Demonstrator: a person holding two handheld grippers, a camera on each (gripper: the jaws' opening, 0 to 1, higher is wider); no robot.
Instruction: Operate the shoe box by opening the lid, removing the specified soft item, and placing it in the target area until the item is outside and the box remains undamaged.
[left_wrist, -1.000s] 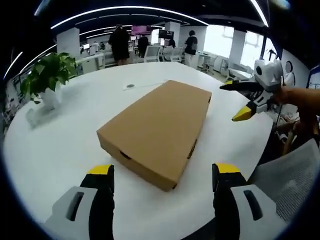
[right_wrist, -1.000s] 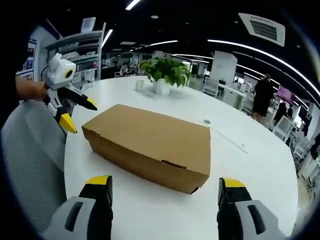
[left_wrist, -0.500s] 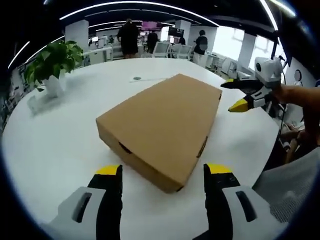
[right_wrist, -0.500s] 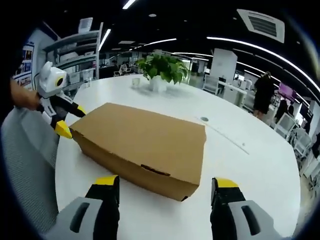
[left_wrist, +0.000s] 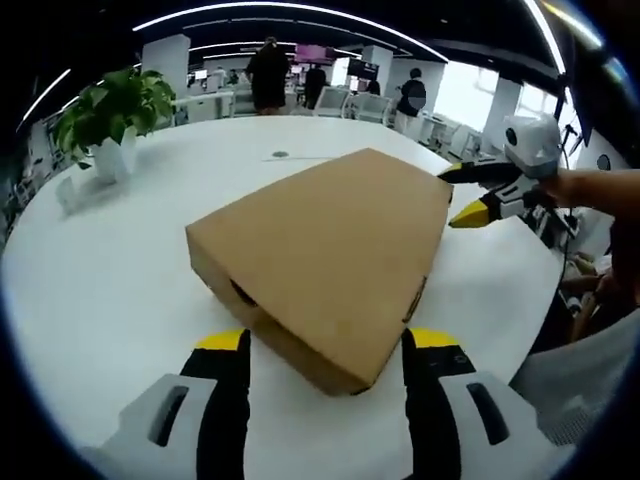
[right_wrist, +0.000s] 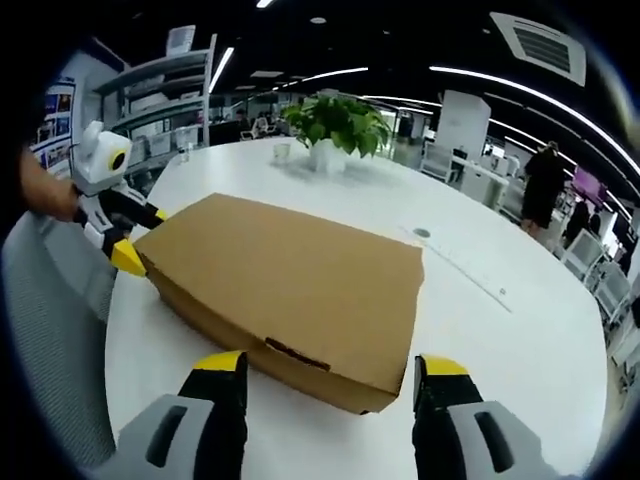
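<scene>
Two grippers close on one brown cardboard shoe box (left_wrist: 325, 265) that lies flat, lid shut, on a round white table (left_wrist: 110, 270). In the left gripper view, the left gripper (left_wrist: 325, 345) has its yellow-tipped jaws spread wide at 6 o'clock, one on each side of the box's near corner, gripping nothing; whether they touch the cardboard I cannot tell. At 3 o'clock in that view the right gripper (left_wrist: 468, 198) reaches toward the box's far end, held by a person's hand (left_wrist: 590, 190), its jaws parted. In the right gripper view, the right gripper (right_wrist: 330, 365) likewise stands wide open at 6 o'clock, straddling the near long side of the box (right_wrist: 290, 285) where a small slot shows in the wall, and holds nothing. At 9 o'clock there, the left gripper (right_wrist: 135, 240) sits at the box's end corner, jaws apart. A potted plant (right_wrist: 335, 130) stands on the table (right_wrist: 500, 320) at 12 o'clock beyond the box, well apart from it. People (left_wrist: 268, 75) stand in the office behind.
</scene>
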